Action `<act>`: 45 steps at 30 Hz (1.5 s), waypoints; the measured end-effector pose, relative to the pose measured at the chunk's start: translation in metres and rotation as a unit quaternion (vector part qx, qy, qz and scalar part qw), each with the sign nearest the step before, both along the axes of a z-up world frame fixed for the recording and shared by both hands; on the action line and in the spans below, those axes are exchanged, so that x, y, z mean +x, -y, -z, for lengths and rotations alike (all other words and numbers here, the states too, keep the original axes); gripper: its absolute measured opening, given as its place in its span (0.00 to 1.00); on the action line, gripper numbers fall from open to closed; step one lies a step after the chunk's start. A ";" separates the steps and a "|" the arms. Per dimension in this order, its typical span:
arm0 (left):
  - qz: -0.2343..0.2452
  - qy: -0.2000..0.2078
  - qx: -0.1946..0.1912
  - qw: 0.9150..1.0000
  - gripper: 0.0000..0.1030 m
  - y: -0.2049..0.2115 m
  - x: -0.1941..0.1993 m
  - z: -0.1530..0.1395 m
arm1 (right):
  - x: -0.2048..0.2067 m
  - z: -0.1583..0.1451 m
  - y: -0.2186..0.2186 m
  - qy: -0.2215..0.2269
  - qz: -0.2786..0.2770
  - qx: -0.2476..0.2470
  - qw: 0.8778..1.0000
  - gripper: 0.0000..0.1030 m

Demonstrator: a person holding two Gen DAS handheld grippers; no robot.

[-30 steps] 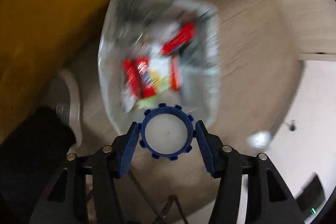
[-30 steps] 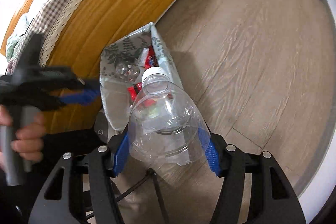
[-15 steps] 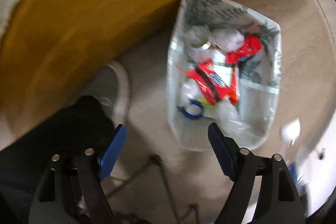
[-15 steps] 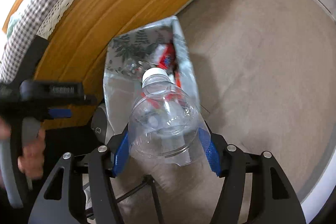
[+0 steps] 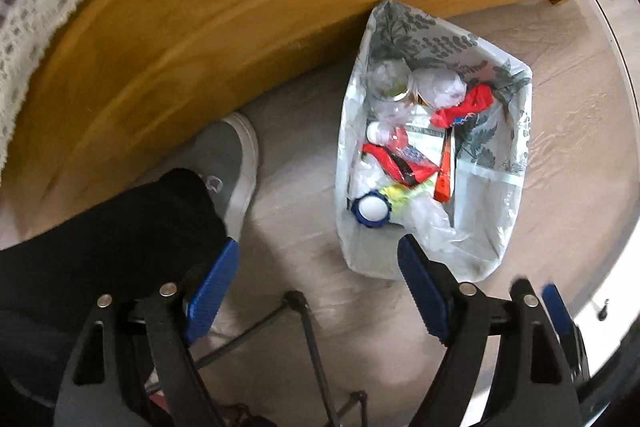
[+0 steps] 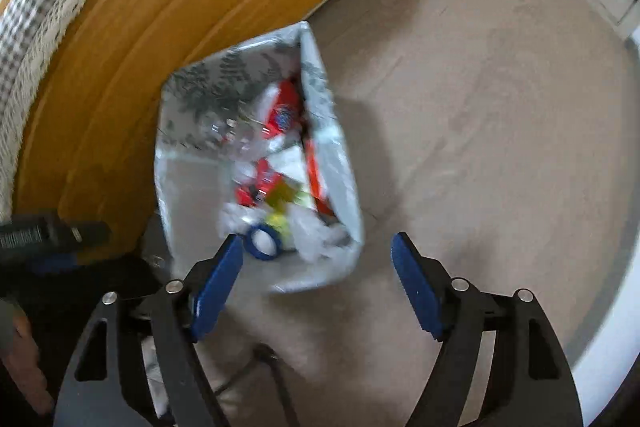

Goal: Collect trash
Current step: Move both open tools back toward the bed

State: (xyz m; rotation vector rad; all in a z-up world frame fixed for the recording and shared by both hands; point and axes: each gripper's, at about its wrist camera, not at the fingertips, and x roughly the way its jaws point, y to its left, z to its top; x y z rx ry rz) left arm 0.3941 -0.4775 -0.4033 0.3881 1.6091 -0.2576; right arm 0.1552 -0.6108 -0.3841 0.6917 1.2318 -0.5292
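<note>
Here, in the left wrist view, the left tongs (image 5: 318,281) gape wide and empty above the trash bag (image 5: 486,231) on the floor, beside the bed frame (image 5: 224,7); a blue-ringed cap (image 5: 371,209) lies inside. In the right wrist view, the right tongs (image 6: 318,277) also gape empty over the bag. Dropping looks finished; next calls for finding more litter.

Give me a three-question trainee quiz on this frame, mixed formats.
1. True or false: the left claw is shut on the blue-rimmed cap.
2. Where does the trash bag stand? A) on the bed B) on the floor beside the wooden bed frame C) in the right claw
3. Fill in: the grey ___ sits on the floor left of the bag.

Key: 1 false, both claws are open and empty; the cap lies in the bag. 2 B. 3 shoe.
</note>
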 end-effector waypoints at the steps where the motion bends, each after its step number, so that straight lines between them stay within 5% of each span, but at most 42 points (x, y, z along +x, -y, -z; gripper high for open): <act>1: 0.005 0.004 0.000 1.000 0.76 0.001 -0.002 -0.002 | -0.004 -0.003 0.000 0.003 -0.001 -0.004 1.000 0.71; 10: 0.020 -0.013 -0.030 0.999 0.76 0.000 -0.009 -0.016 | -0.008 -0.043 -0.004 0.006 -0.002 -0.061 0.998 0.71; 17: -0.012 0.014 -0.118 0.993 0.76 -0.012 0.000 -0.082 | -0.011 -0.093 -0.007 0.011 -0.015 -0.111 0.994 0.71; 22: -0.008 0.051 -0.193 0.980 0.76 -0.029 0.026 -0.149 | 0.011 -0.150 -0.017 0.038 -0.033 -0.154 0.987 0.71; 29: -0.034 0.135 -0.269 0.953 0.76 -0.111 0.099 -0.241 | 0.073 -0.229 -0.049 0.126 -0.050 -0.189 0.973 0.71; 38: -0.032 0.275 -0.228 0.933 0.85 -0.207 0.209 -0.282 | 0.179 -0.261 -0.110 0.170 -0.138 -0.214 0.952 0.71; 42: 0.047 0.314 -0.157 0.935 0.86 -0.215 0.262 -0.278 | 0.238 -0.251 -0.134 0.162 -0.182 -0.219 0.945 0.71; 45: 0.119 0.351 -0.098 0.924 0.86 -0.211 0.295 -0.274 | 0.280 -0.244 -0.141 0.168 -0.202 -0.217 0.940 0.71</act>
